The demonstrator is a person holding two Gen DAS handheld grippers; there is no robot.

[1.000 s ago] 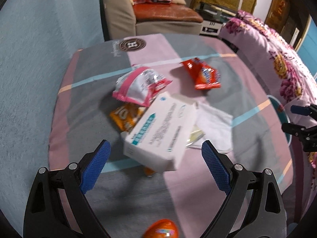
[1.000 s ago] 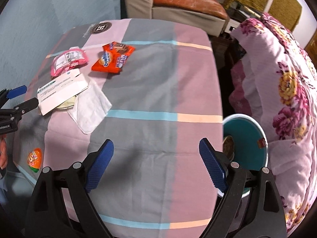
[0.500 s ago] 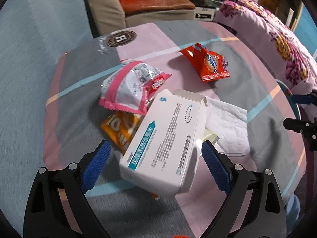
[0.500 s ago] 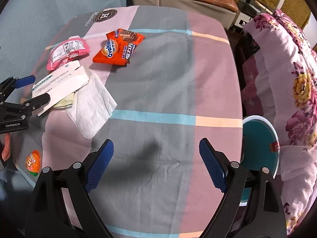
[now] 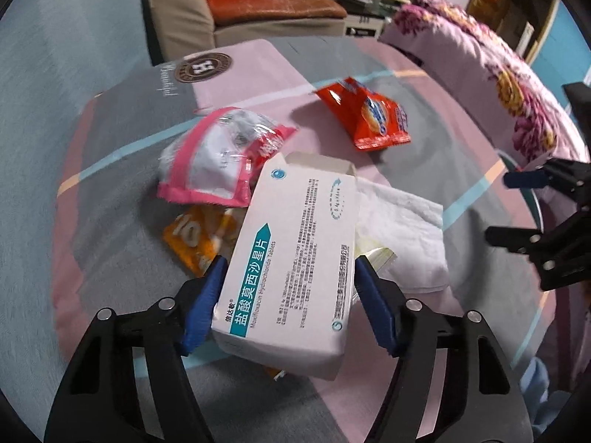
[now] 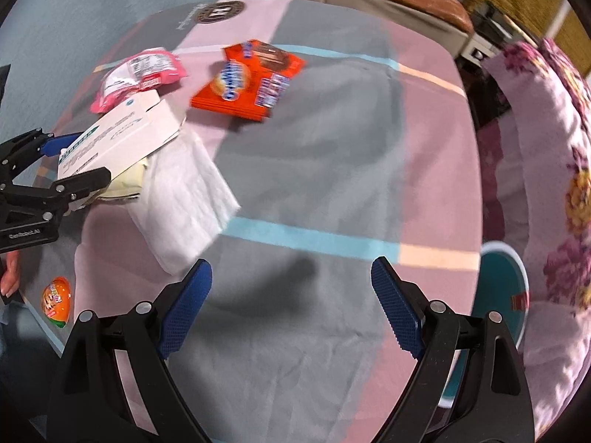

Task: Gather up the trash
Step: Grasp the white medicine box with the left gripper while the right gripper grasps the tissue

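Left gripper (image 5: 288, 288), fingers just closing, brackets a white box (image 5: 295, 258), pads at its sides; contact unclear. Right gripper (image 6: 291, 295), fingers spread and empty, hangs above the desk (image 6: 332, 170). Beyond: napkin (image 5: 402, 229), pink packet (image 5: 218, 158), red packet (image 5: 369, 114).

Medicine box (image 5: 295, 269) lies mid-table on cloth (image 6: 332, 170), near end between left gripper (image 5: 288, 295) pads. Snack bag (image 5: 221, 158) just beyond it to left, flat sachet (image 5: 195, 236) under both. Napkin (image 5: 399, 232) touching box on right. Biscuit packet (image 5: 373, 118) far right, apart. Egg-shaped toy (image 6: 56, 302) at near left edge. Bin (image 6: 502, 295) off table's right side, beside bedding (image 6: 546, 147). Armchair (image 5: 236, 7) beyond far edge.
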